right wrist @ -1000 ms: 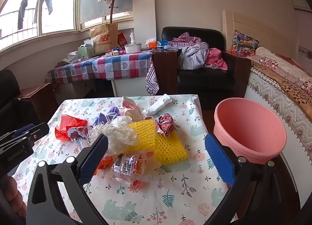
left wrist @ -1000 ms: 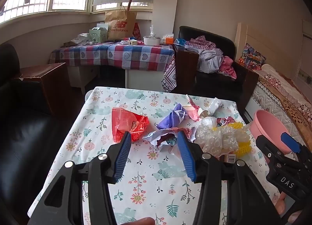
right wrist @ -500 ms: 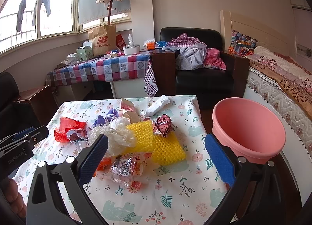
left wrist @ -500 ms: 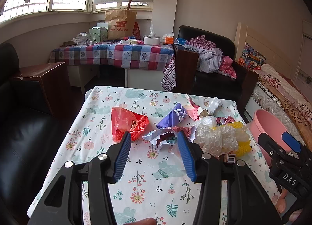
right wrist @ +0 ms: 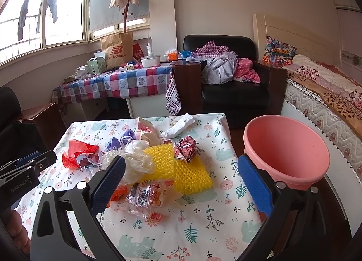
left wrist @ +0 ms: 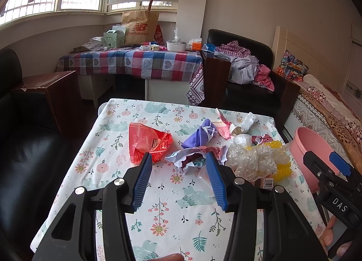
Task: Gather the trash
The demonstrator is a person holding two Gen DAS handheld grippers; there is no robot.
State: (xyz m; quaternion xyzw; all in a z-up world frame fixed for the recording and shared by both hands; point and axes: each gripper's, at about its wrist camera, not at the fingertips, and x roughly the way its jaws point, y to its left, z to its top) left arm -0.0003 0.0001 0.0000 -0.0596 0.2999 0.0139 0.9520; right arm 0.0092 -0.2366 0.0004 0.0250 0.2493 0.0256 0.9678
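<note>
white foam roll (right wrist: pixel 178 127) lying at table's far edge, long axis toward far right, pink bucket (right wrist: pixel 286 151) just off right edge, left gripper (left wrist: pixel 178 178) and right gripper (right wrist: pixel 181 180) both spread apart, holding nothing, barely shifted from 1 second ago

The left claw (left wrist: pixel 178 181) fills the lower middle of its own frame, its blue-padded fingers (left wrist: pixel 142 183) parted a moderate way with nothing between them. In the right wrist view it shows at the left edge, with a bare hand (right wrist: pixel 15 231) below it in the lower left corner. The right claw (right wrist: pixel 181 188) stands spread wide across the lower frame, gripping nothing; it also appears at the lower right of the left view.
</note>
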